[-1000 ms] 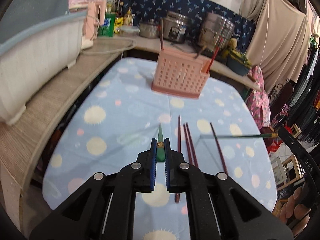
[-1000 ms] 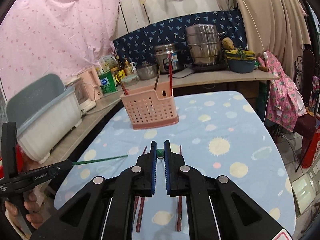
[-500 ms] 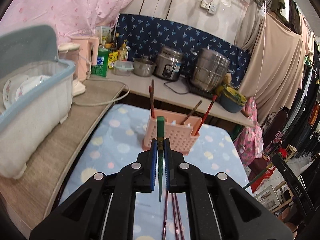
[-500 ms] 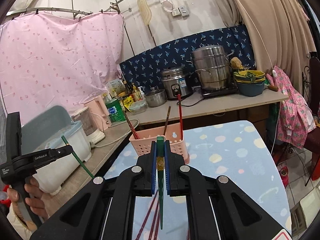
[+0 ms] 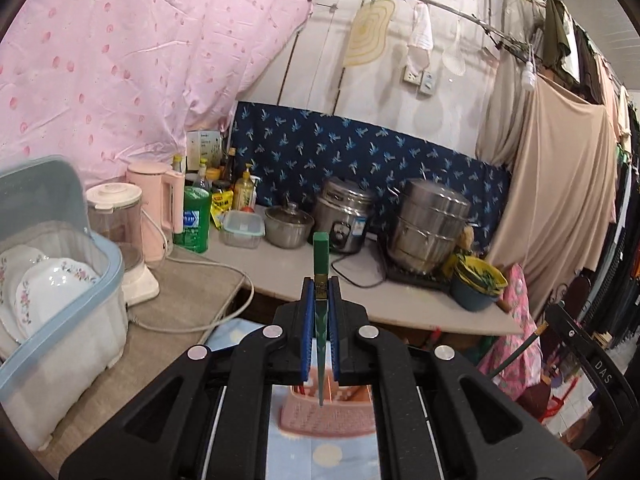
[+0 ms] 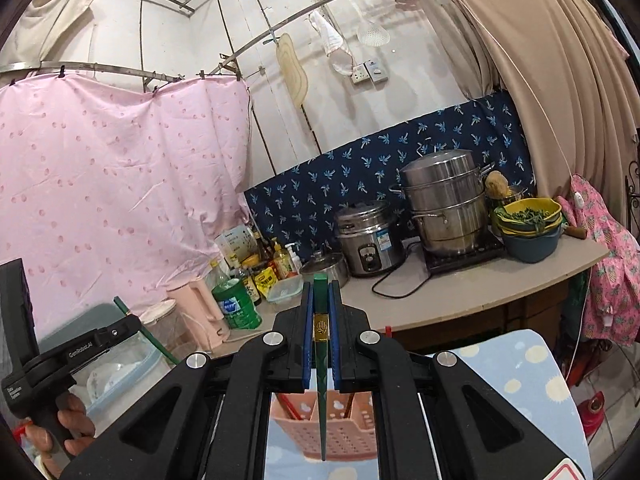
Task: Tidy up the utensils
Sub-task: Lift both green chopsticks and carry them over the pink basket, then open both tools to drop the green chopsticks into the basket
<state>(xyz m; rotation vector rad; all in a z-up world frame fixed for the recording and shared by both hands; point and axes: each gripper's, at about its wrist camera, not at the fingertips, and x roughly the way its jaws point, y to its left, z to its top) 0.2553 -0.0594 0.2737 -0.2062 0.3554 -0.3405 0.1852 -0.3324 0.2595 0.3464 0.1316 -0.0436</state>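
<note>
Green chopsticks, one per gripper, both stood pretty much upright. The left gripper (image 5: pixel 320 312) was clamped on a green lacquered chopstick (image 5: pixel 320 264), square butt up, thin tip hanging down over the pink perforated plastic utensil basket (image 5: pixel 324 420). The right gripper (image 6: pixel 321 320) pinched a second green chopstick (image 6: pixel 321 360) the same way above that basket, which held a few reddish-brown chopsticks (image 6: pixel 286 406) leaning inside, on the blue dotted table (image 6: pixel 532 368).
</note>
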